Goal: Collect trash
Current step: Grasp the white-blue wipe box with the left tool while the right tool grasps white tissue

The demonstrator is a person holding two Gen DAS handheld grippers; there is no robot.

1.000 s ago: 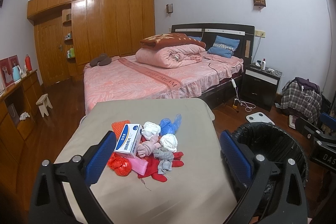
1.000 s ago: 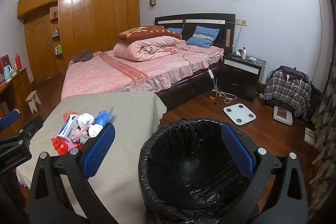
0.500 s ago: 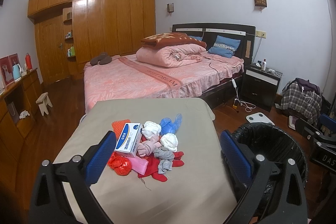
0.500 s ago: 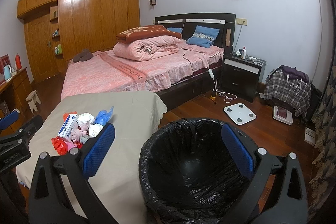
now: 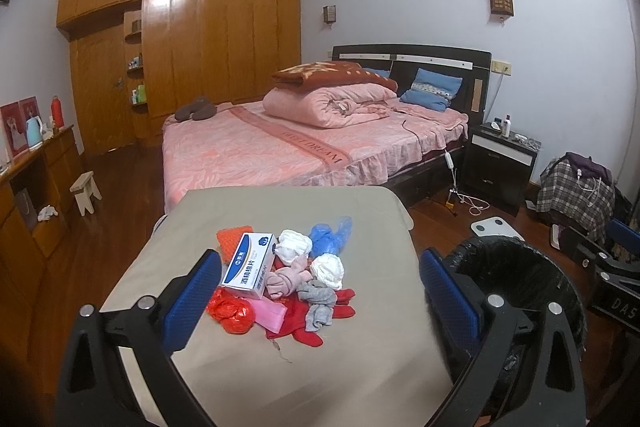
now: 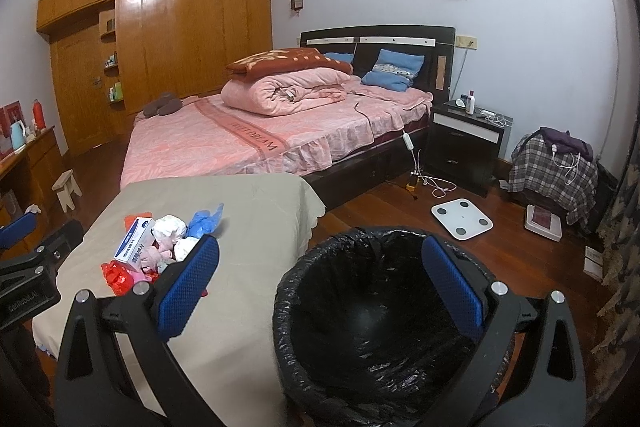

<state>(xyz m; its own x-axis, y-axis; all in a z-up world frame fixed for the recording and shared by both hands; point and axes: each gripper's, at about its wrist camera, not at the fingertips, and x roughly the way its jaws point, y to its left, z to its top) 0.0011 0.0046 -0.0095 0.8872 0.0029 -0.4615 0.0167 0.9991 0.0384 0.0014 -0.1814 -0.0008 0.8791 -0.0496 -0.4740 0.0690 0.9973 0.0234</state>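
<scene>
Both claws, left gripper (image 5: 320, 295) and right gripper (image 6: 320, 285), are held spread and empty; the heaped mixed trash pile (image 5: 286, 275) is faced, the black-lined round bin (image 6: 376, 311) kept near for dropping.

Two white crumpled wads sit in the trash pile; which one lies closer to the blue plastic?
The farther white wad, touching the box, adjoins the blue plastic; the nearer white wad sits above the grey rag.

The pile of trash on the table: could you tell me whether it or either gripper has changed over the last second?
Nothing has visibly changed. The trash pile lies untouched on the table, the lined bin is empty, and the left gripper and right gripper hang open, holding nothing.
</scene>
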